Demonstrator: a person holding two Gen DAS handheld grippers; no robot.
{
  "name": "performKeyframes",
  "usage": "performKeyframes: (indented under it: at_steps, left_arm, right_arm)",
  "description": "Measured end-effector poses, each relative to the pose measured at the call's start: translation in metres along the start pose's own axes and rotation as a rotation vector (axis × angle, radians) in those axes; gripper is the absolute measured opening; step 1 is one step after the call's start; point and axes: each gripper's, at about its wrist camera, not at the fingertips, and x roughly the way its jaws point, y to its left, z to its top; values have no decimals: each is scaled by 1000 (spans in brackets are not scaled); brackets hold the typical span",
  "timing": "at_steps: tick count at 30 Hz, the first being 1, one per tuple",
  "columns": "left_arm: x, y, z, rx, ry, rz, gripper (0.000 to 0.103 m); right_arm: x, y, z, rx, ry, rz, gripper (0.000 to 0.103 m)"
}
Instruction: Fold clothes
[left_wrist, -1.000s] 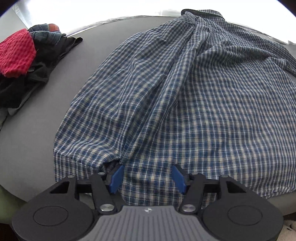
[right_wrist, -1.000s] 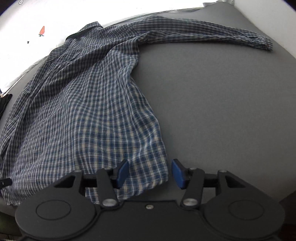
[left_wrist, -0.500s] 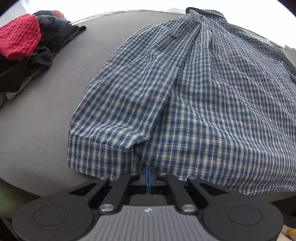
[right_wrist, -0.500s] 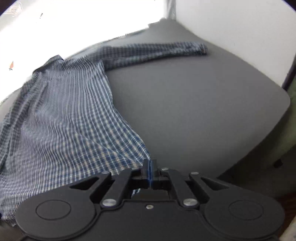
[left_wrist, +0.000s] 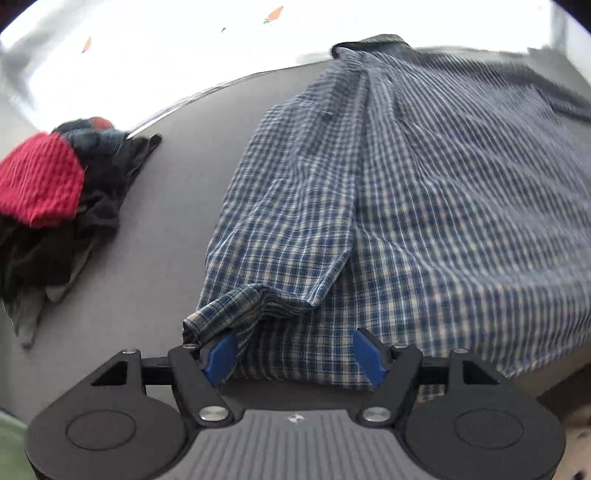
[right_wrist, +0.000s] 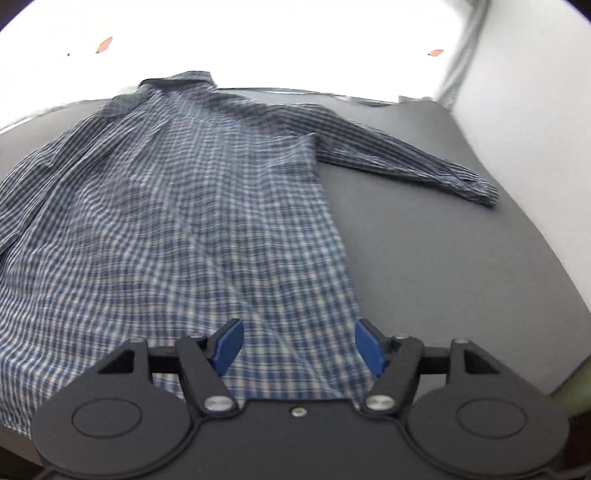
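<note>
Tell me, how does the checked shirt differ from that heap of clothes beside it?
The checked shirt lies spread out flat, one sleeve stretched sideways; the heap of clothes is bunched and crumpled. The shirt is one blue-and-white garment; the heap mixes red, black and denim pieces. Both rest on the grey table.

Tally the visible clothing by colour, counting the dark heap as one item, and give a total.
Blue plaid shirt: 1
Red waffle-knit cloth: 1
Dark mixed heap beneath the red cloth: 1 (separate pieces cannot be told apart)
Total: 3
</note>
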Motion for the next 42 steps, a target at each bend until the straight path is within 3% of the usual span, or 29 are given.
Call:
performKeyframes:
  at_steps: [2,8,10,13,17,19,20,21,22,24,27,28,32,34,35,36,37,40,42]
  left_arm:
    - [7,-12,0,141,-32,66,70]
    - [2,-4,-4,449,-248,138,70]
    - [9,3,-6,509,-286,114,72]
    - [27,13,-9,544,-264,63,72]
    - [30,19,-19,627,-279,-92,72]
    - [32,20,-22,663,-280,-147,66]
    - [32,24,-22,657,-287,-162,50]
    - [33,27,-21,650,-293,-177,22]
    - [33,32,-20,640,-301,-189,8]
    - [29,47,-10,571,-334,-188,8]
    - [20,103,30,284,-352,-210,7]
    - [18,133,48,154,-374,-172,7]
    - [17,240,109,-268,-456,125,10]
    - [24,283,133,-456,-422,264,22]
    - [28,300,142,-526,-390,320,40]
    - [30,307,145,-539,-372,328,55]
    - [31,312,146,-547,-359,328,61]
    - [31,288,128,-474,-372,200,73]
    - [38,252,106,-386,-315,87,76]
  right_arm:
    - [-2,22,3,-36,-1,18,68]
    - [-11,78,1,-90,5,0,68]
    - [-12,89,0,-85,16,-4,68]
    - [-3,107,3,-52,59,0,68]
    - [7,122,1,20,114,21,71]
    - [11,128,-3,38,147,12,71]
    - [12,130,-5,52,157,7,72]
    - [12,131,-6,69,163,1,72]
    - [12,131,-7,86,169,-4,72]
    - [13,130,-8,122,179,-16,73]
    - [12,131,-9,151,187,-44,74]
    - [12,132,-9,157,188,-50,74]
    - [15,135,-7,172,191,-55,74]
    - [17,136,-4,171,189,-58,74]
    - [18,137,-3,169,189,-60,74]
    - [19,137,-2,168,190,-63,74]
    - [19,137,-1,168,190,-64,74]
    - [16,138,-2,169,189,-64,74]
    - [14,138,-4,172,189,-66,74]
